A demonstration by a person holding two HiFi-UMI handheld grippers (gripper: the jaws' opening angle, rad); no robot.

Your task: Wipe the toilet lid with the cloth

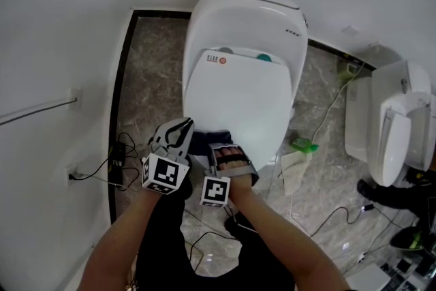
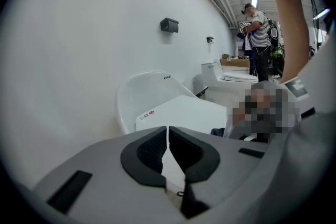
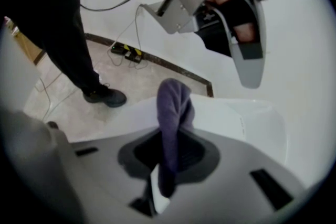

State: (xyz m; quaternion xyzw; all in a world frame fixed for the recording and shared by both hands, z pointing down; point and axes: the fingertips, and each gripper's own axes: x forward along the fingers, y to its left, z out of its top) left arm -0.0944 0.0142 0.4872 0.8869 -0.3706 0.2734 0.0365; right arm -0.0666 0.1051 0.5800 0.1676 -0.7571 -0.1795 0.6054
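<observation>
Both near toilet lid [image 1: 238, 99]: right hand-held gripper [image 3: 170, 149] clamps purple cloth [image 3: 176, 105]; left hand-held gripper [image 2: 168, 134] closed, empty.

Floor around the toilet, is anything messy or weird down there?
Yes. Black cables and a power strip lie loose on the marble floor left of the toilet, and a white rag with a small green item lies dropped to its right. The toilet lid looks closed and undamaged.

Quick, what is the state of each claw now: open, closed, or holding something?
Left claw: closed, nothing in it.
Right claw: closed on the purple cloth.
</observation>
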